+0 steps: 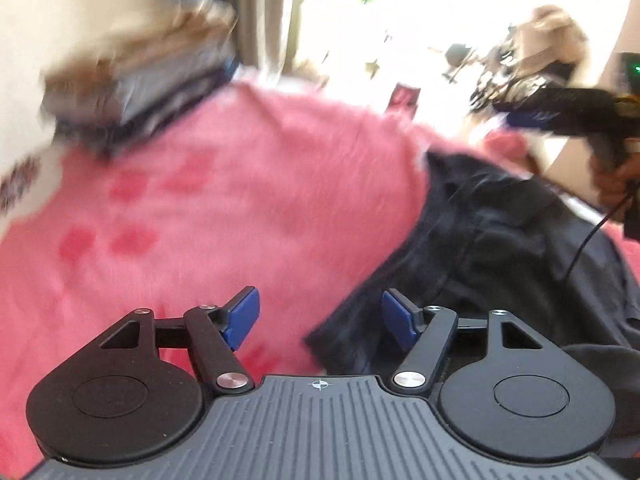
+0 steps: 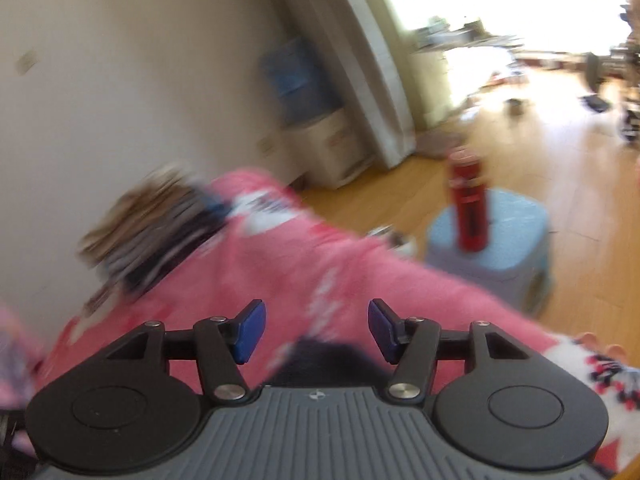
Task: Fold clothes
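Both views are blurred by motion. The landmark here is a fluffy pink blanket (image 1: 208,184) with darker red marks and white patterned edges, spread over the work surface.

From the left wrist view, the left gripper (image 1: 320,316) hangs above the pink blanket with its blue-padded fingers (image 1: 242,318) parted about halfway and nothing between them. A dark, nearly black garment (image 1: 500,248) lies crumpled on the pink blanket's right part; its near edge sits just below and beyond the right-hand finger, apart from the pads.

At the pink blanket's far left corner sits a stack of folded clothes (image 1: 140,88), brown, grey and dark layers, smeared by blur. At the far right, above the dark garment, a hand (image 1: 614,188) grips the black handle of the right gripper's tool, and a thin cable hangs from it over the garment.

From the right wrist view, the right gripper (image 2: 317,330) also stands roughly half open and empty. A dark patch of the garment shows just under the gap, close to the gripper's body. Beyond the pink blanket's far edge, on the wooden floor (image 2: 540,152), a red bottle (image 2: 468,204) stands upright on a pale blue stool (image 2: 508,248). A pale curtain (image 2: 360,80) hangs farther back.
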Action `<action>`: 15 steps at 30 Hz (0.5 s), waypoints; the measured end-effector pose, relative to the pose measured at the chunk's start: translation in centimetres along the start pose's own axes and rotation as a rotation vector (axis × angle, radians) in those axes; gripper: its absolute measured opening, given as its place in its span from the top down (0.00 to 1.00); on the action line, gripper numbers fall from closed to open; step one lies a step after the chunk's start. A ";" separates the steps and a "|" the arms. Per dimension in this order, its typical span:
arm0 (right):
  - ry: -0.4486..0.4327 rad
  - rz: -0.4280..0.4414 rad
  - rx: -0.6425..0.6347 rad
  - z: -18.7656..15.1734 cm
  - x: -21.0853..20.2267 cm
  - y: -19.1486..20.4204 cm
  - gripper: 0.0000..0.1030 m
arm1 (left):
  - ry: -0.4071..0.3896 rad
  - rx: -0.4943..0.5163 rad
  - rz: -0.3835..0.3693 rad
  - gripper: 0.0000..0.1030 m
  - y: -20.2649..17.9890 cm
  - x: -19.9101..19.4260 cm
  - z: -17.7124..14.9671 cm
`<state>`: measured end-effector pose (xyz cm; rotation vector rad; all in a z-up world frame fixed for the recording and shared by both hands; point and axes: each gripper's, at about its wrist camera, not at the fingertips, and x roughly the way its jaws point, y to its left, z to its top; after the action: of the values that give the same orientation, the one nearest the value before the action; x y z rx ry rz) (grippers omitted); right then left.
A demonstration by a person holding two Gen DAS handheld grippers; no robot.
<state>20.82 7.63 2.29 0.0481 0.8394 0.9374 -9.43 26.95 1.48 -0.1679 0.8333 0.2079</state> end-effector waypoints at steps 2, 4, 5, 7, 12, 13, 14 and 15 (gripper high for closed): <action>0.077 -0.019 -0.087 -0.4 1.4 2.5 0.44 | -0.010 0.102 -0.012 0.34 -1.6 0.8 0.2; 0.138 -0.056 -0.126 -0.8 3.5 4.0 0.49 | 0.017 0.184 -0.012 0.35 -3.1 2.5 0.2; 0.165 -0.079 -0.121 -0.9 4.6 4.3 0.52 | 0.029 0.219 -0.016 0.36 -3.6 3.4 0.0; 0.213 -0.130 -0.107 -1.4 6.5 4.2 0.62 | 0.047 0.286 -0.015 0.41 -4.5 4.9 -0.5; 0.241 -0.164 -0.064 -2.6 7.8 2.8 0.82 | 0.061 0.387 0.018 0.53 -5.2 5.9 -1.8; 0.232 -0.156 -0.055 -2.6 7.6 2.7 0.95 | 0.056 0.384 0.016 0.56 -5.1 5.9 -1.9; 0.223 -0.146 -0.044 -2.5 7.3 2.7 0.98 | 0.051 0.382 0.015 0.57 -5.2 5.7 -1.9; 0.211 -0.143 -0.037 -2.5 6.9 2.7 0.99 | 0.046 0.383 0.017 0.58 -5.3 5.6 -2.0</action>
<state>19.52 13.54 -2.66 -0.1436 1.0060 0.8321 -5.88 22.03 -3.69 0.1940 0.9052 0.0575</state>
